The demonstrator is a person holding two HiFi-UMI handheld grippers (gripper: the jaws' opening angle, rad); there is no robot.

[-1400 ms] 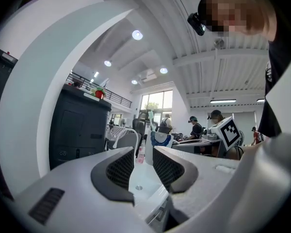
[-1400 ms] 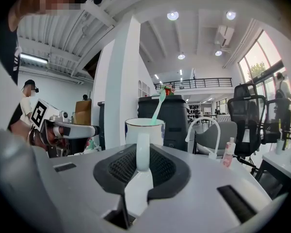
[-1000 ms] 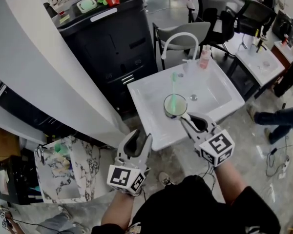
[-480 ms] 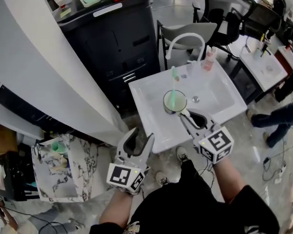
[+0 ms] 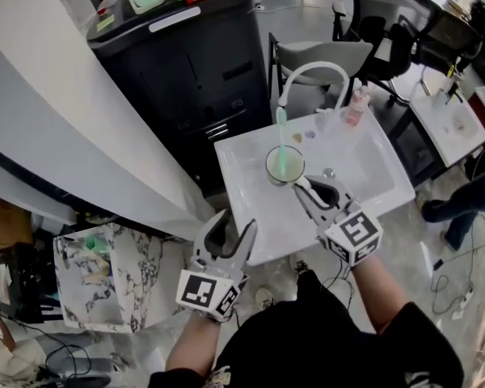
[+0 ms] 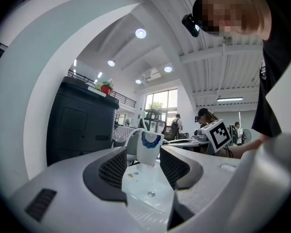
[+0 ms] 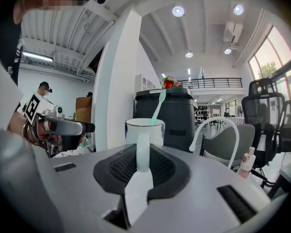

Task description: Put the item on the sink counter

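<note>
A white mug (image 5: 284, 166) with a blue pattern holds a green toothbrush (image 5: 280, 136). It hangs over the left part of the white sink (image 5: 255, 221). My right gripper (image 5: 303, 186) is shut on the mug's handle (image 7: 142, 152), and the mug (image 7: 144, 129) stands upright just past its jaws. My left gripper (image 5: 230, 229) is open and empty, off the sink's front left corner. In the left gripper view the mug (image 6: 148, 147) shows in the distance between the wide jaws of the left gripper (image 6: 143, 166).
A curved white faucet (image 5: 311, 75) and a pink bottle (image 5: 356, 106) stand at the sink's back edge. A tall black cabinet (image 5: 194, 63) is behind the sink, with a grey chair (image 5: 327, 55) to its right. A marbled stand (image 5: 105, 281) is at the lower left.
The head view has shifted a little. The mug stays in the right gripper over the sink, slightly farther in. The left gripper holds its place.
</note>
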